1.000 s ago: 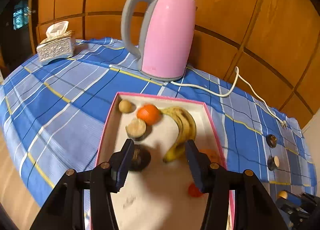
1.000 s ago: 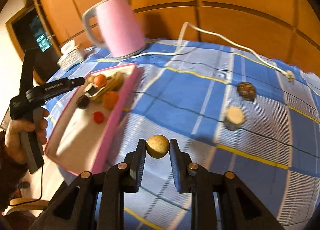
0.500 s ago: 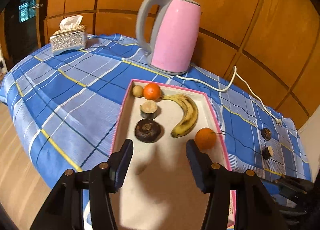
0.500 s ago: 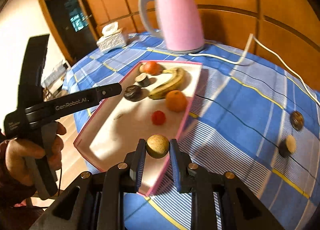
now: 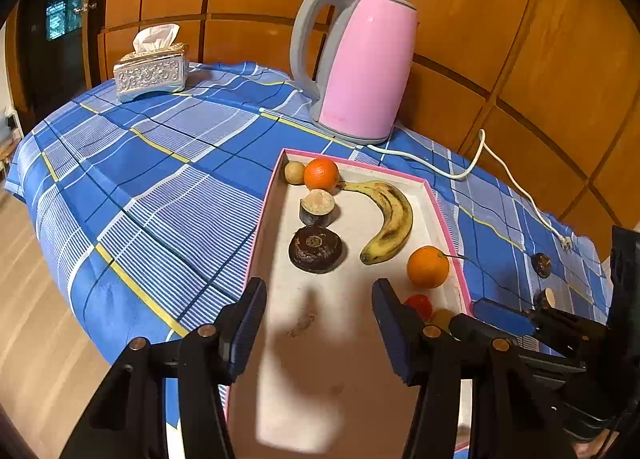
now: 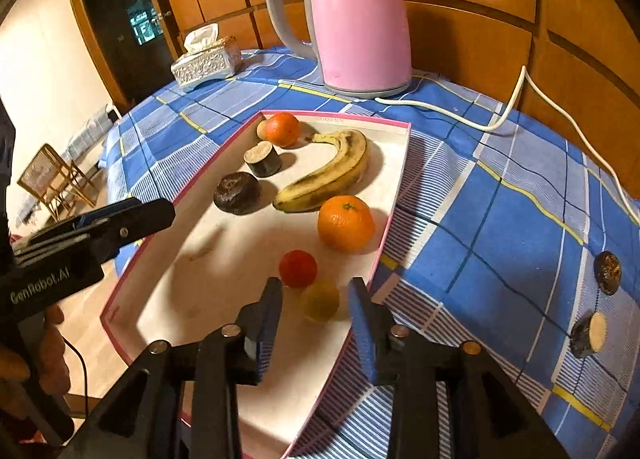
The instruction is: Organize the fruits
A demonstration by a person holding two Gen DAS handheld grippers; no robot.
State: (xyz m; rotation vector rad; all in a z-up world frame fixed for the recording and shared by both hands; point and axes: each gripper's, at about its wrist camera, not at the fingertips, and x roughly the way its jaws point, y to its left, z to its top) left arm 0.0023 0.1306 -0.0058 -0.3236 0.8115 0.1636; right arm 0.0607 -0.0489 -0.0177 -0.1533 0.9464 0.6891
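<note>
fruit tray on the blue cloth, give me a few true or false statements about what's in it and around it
1. The banana lies inside the tray. True.
2. The kettle stands inside the tray. False: it stands on the tablecloth behind the tray.
3. Two dark fruit pieces lie on the cloth outside the tray. True.
4. The right gripper is clamped on the small yellowish fruit. False: its jaws are opening and stand clear of the fruit, which sits in the tray between them.
5. The left gripper holds an orange. False: nothing is between its jaws; the orange sits in the tray.
</note>
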